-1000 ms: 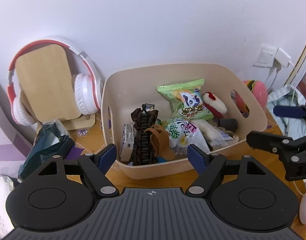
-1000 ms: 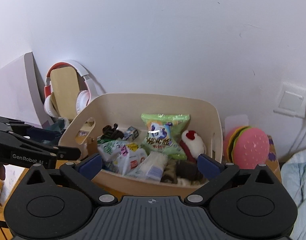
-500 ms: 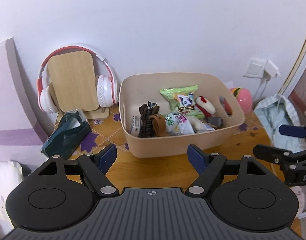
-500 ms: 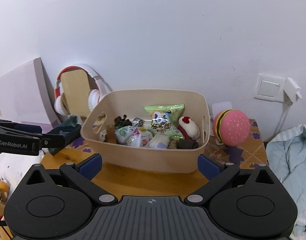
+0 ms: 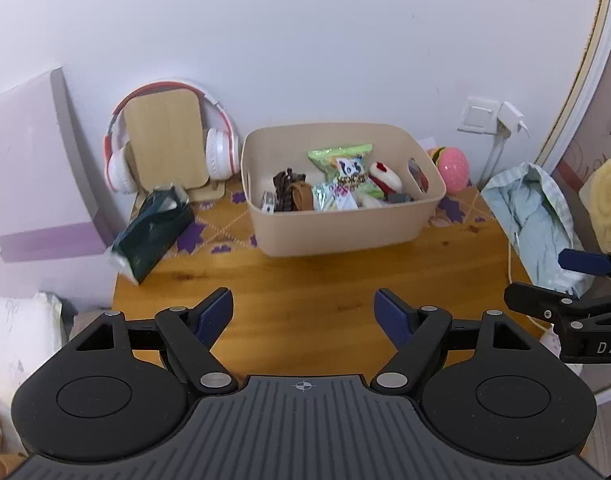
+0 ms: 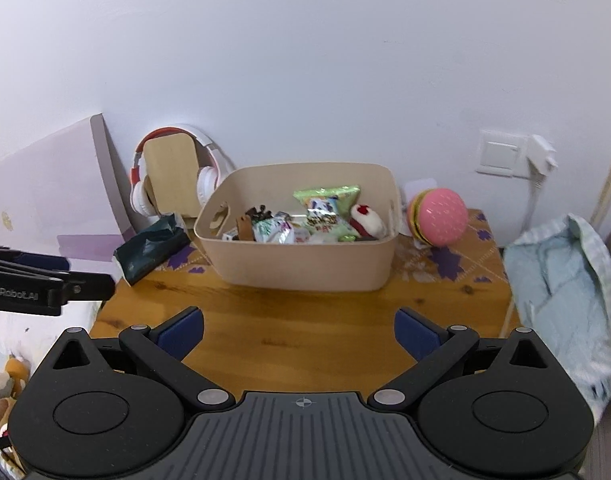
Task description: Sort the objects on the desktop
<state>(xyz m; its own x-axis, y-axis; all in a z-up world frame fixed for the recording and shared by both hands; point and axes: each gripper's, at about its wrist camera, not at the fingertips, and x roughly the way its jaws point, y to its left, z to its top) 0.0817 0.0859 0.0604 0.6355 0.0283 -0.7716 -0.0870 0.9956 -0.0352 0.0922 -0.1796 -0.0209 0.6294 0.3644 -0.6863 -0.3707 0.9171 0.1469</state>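
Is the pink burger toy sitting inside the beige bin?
No, the pink burger toy sits on the table outside the beige bin, beside its right wall.

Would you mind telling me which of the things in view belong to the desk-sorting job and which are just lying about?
Part of the job:
- beige bin
- snack packets inside it
- plush toy inside it
- dark green pouch on the wooden desk
- burger toy beside the bin

Just lying about:
- headphones on their stand
- blue cloth
- wall socket
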